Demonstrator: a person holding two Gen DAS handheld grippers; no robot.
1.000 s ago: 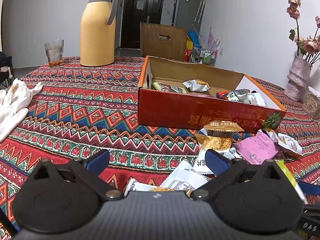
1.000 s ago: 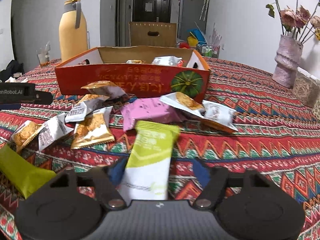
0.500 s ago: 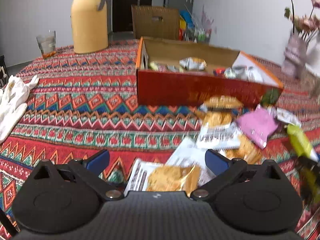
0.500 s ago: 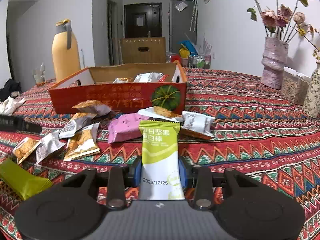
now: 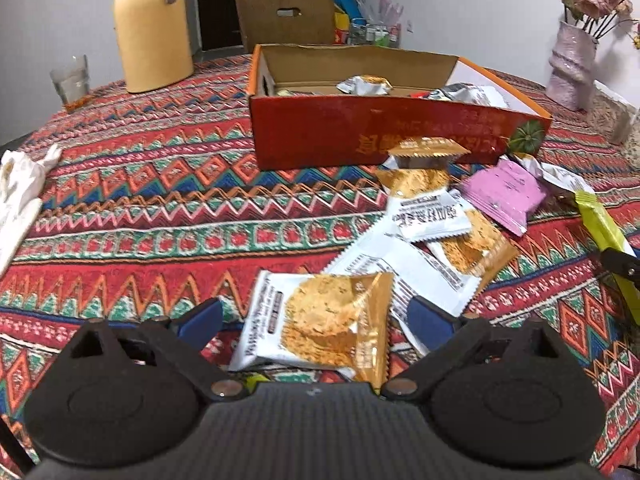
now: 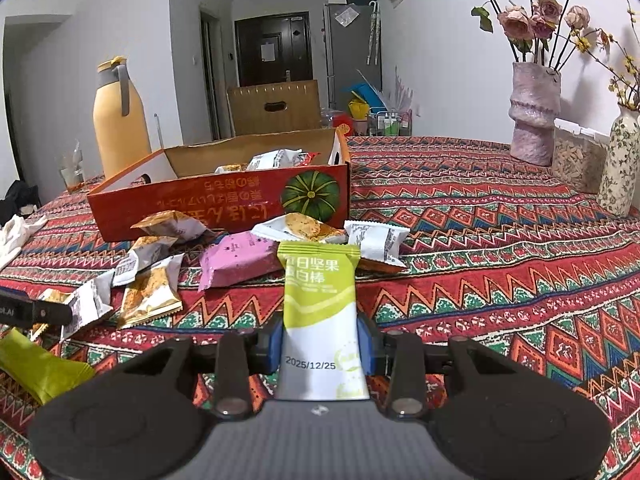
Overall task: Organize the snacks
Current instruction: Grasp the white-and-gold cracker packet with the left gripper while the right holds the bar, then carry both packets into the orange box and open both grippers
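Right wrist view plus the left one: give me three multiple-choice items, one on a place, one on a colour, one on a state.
1. Where does the red cardboard box stand?
A. on the patterned tablecloth
B. on a chair
C. on the floor

2. What colour is the packet lying just left of the held green-and-white bar?
A. blue
B. pink
C. black

3. How is the right gripper?
A. empty, wide open
B. clamped on the bar
C. out of view

Answers: 1 A, the tablecloth lies all around it. 2 B, the pink packet shows plainly. 3 B, the jaws press both sides of the bar.
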